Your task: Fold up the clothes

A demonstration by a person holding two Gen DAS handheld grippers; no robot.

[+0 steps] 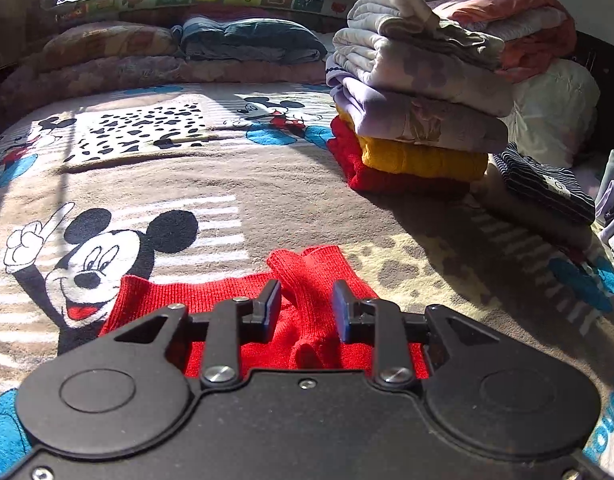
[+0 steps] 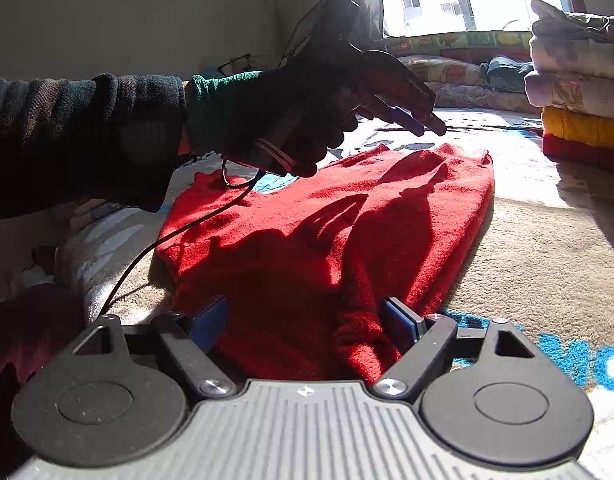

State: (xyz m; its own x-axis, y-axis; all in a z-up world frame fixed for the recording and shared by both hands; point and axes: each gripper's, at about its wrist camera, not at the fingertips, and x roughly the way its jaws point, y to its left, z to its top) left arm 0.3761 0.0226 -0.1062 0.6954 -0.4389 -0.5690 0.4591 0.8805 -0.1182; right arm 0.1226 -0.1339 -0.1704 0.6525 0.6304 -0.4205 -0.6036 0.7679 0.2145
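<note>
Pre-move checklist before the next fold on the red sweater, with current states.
1. Red sweater lying on the blanket: ok, though wrinkled, with a bunched fold near the middle.
2. Left gripper open, over the sweater: ok, nothing pinched.
3. Right gripper open at the sweater's near edge: ok; fabric lies between the fingers but is not clamped.
4. Cable clear of the fold path: not ok, it trails across the sweater's corner.
5. Stack of folded clothes clear of the work area: ok.
6. Sweater's far hem aligned: cannot tell.
</note>
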